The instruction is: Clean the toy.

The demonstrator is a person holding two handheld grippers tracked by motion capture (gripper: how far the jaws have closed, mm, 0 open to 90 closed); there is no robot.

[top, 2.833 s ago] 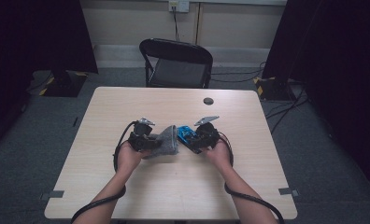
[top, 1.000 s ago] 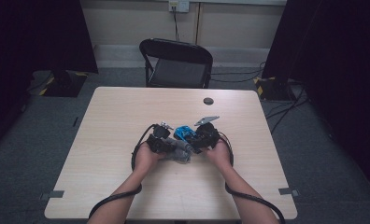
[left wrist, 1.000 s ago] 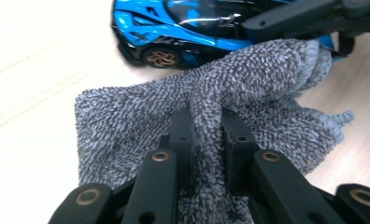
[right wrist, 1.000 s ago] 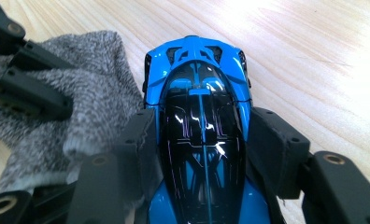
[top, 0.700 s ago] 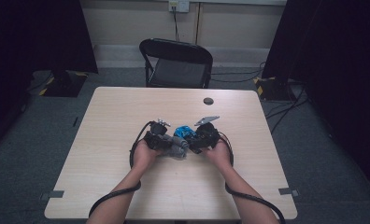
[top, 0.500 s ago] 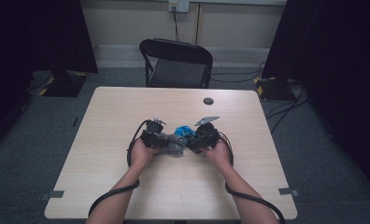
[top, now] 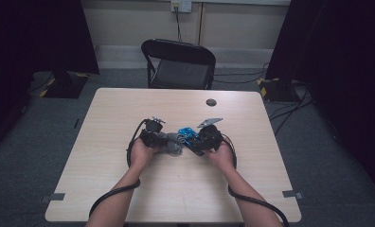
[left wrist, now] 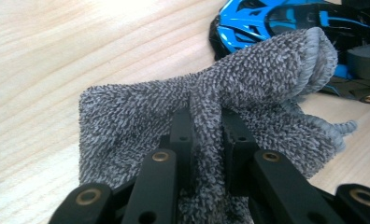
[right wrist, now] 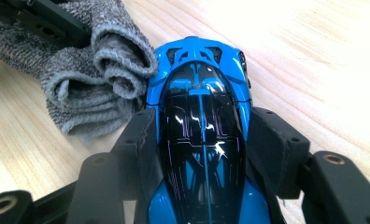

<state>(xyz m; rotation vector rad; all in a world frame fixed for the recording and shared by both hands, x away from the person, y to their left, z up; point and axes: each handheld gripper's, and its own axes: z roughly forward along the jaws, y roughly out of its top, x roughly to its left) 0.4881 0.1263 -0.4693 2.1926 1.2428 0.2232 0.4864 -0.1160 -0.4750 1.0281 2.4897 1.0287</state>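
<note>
From the high view, the left claw and right claw meet mid-surface, well in from every edge, with the grey cloth and blue toy car between them. In the left gripper view the jaws pinch a ridge of looped, nubbly terry; that thin fold could slide free under a tug. In the right gripper view padded jaws clamp the car's glossy, tapering shell, which might squirt forward if squeezed harder.

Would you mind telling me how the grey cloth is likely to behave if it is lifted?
The grey cloth probably flops: it already folds and droops where the left tongs pinch it. Its looped pile suggests a secure, non-slippery grip. It looks light and unlikely to break.
</note>
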